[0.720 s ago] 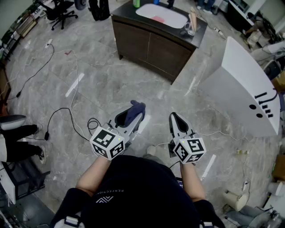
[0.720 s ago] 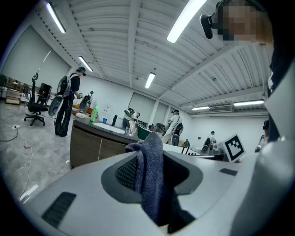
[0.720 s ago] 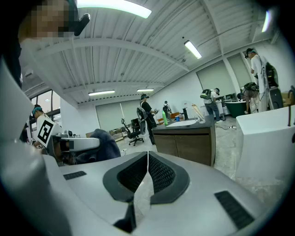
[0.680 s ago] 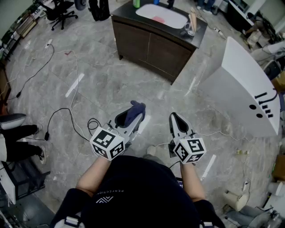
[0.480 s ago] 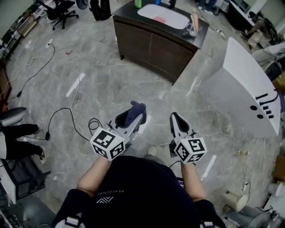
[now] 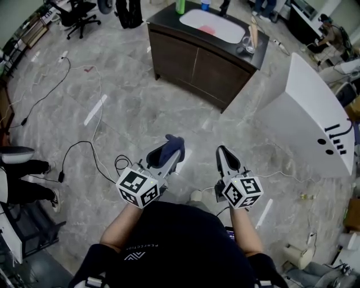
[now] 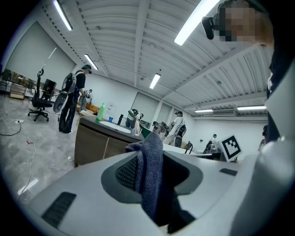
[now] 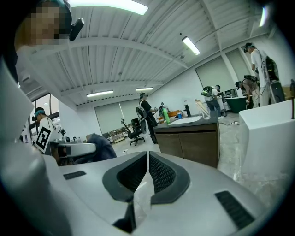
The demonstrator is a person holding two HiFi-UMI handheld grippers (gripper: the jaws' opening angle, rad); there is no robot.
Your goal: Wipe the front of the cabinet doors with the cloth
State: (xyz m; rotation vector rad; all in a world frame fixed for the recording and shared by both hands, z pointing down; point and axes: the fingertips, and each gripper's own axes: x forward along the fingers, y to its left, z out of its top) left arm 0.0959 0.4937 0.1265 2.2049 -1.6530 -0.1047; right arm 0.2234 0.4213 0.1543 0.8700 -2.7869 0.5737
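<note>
Pinching the cloth (image 6: 173,142) hard between clenched jaws, the left tongs (image 6: 167,156) are held low in front of the person, a dark blue fold poking up past their tips. That cloth looks soft, light and floppy to me. It will drape and fold over itself, so a hold on the bunched middle, as here, should leave loose fabric out front to press flat against wood.

The right tongs (image 6: 223,154), just beside, are closed tight with nothing between them.

Both pairs point across the marble floor (image 6: 135,107) towards the dark brown cabinet (image 6: 169,48), which stands well apart from them. Its two doors (image 6: 197,66) face the person, and the cloth has not yet touched them. A green bottle (image 6: 180,5) stands on the tabletop (image 6: 256,56) above.
</note>
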